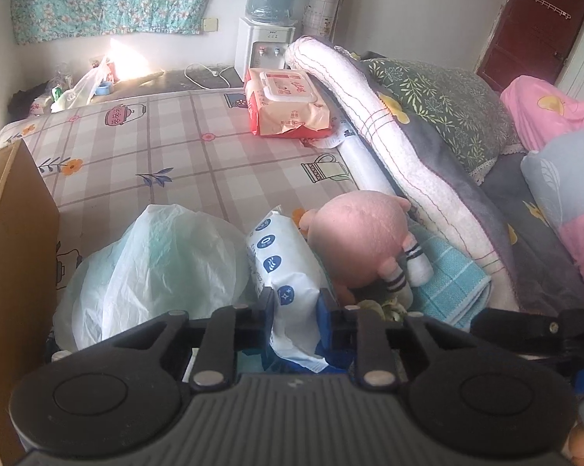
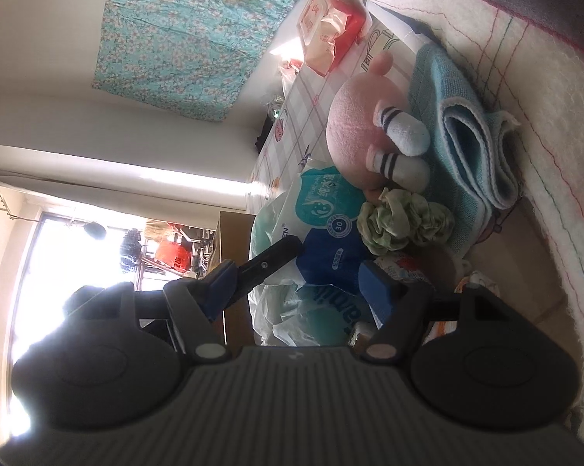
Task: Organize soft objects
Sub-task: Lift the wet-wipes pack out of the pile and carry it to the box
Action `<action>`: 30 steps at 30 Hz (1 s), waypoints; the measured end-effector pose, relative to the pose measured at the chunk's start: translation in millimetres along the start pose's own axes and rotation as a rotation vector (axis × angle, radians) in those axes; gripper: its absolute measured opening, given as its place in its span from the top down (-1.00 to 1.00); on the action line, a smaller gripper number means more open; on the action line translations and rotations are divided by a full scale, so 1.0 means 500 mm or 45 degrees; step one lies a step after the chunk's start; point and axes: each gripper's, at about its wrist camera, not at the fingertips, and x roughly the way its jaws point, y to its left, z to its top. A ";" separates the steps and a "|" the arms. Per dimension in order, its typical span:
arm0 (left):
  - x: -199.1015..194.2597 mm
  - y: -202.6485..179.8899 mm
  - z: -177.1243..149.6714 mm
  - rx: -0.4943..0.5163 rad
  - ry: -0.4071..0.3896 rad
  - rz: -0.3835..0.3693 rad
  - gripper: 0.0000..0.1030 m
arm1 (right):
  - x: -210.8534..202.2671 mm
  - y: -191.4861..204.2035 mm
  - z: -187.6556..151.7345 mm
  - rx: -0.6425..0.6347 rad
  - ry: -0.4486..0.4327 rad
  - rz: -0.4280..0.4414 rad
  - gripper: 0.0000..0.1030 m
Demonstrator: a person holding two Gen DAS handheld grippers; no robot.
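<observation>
My left gripper is shut on a white and blue wipes pack, held by its near end on the bed. A pink plush doll with striped socks lies just right of it on a folded teal towel. My right gripper is open and rolled sideways; the same wipes pack, the doll, a crumpled green cloth and the towel lie ahead of it. A blue packet sits between its fingers, not gripped.
A cardboard box stands at the left. A white plastic bag lies beside the pack. A red wipes pack sits far on the bed sheet. Rolled blankets and pillows line the right side.
</observation>
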 end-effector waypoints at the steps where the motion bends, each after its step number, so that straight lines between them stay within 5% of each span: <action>1: -0.008 0.001 0.005 -0.019 -0.010 -0.013 0.57 | -0.004 -0.002 -0.002 0.001 -0.006 0.005 -0.36; 6: -0.079 0.000 0.012 -0.075 -0.050 -0.129 0.58 | -0.029 0.001 -0.013 -0.009 -0.035 0.022 -0.36; 13: -0.156 0.024 -0.070 -0.099 -0.035 -0.271 0.58 | -0.030 0.008 -0.060 -0.049 0.002 0.013 -0.36; 30: -0.166 0.057 -0.168 0.022 0.095 -0.215 0.51 | 0.093 -0.024 -0.131 -0.020 0.100 -0.061 -0.23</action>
